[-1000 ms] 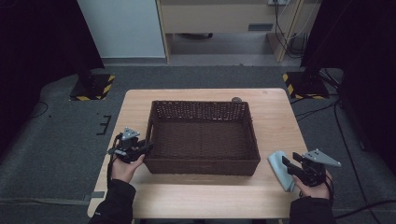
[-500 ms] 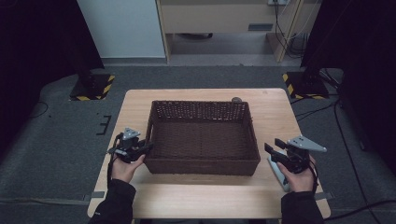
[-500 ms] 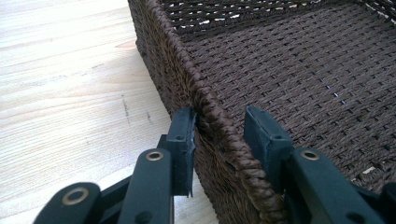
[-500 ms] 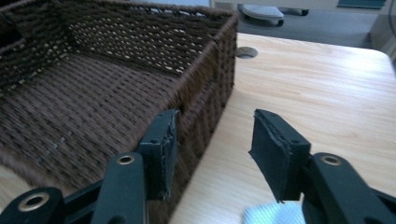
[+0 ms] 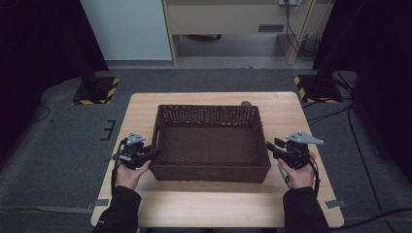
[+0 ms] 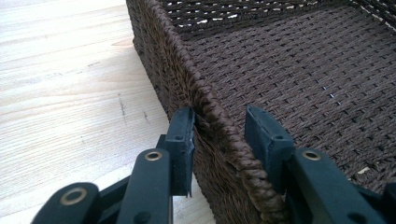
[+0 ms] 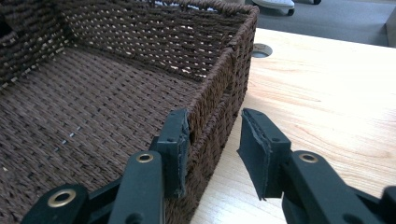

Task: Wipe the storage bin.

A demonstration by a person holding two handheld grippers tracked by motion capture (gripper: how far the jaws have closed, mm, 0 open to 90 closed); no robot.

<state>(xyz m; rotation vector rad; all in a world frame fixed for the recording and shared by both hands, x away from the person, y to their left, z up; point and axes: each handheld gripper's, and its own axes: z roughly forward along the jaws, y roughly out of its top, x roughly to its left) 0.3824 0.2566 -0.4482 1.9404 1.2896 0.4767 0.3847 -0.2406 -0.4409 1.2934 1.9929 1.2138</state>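
Note:
A dark brown woven basket (image 5: pixel 209 172) sits empty in the middle of a wooden table (image 5: pixel 204 204). My left gripper (image 5: pixel 154 153) is shut on its left wall: in the left gripper view the rim (image 6: pixel 212 109) runs between the two jaws, and both pads meet it. My right gripper (image 5: pixel 269 147) straddles the right wall (image 7: pixel 219 79). Its jaws have just been closing. The inner pad touches the weave, while the outer pad stands off it with a gap of bare table.
A small grey round fitting (image 5: pixel 246 103) is set in the tabletop behind the basket's far right corner. A pale slim object (image 5: pixel 283 175) pokes out from under the right hand. Black stands with striped bases (image 5: pixel 318 87) flank the table on the floor.
My right hand moved left and slightly up from the table's right edge to the basket's right wall, leaving the pale object behind it. The left hand stayed put.

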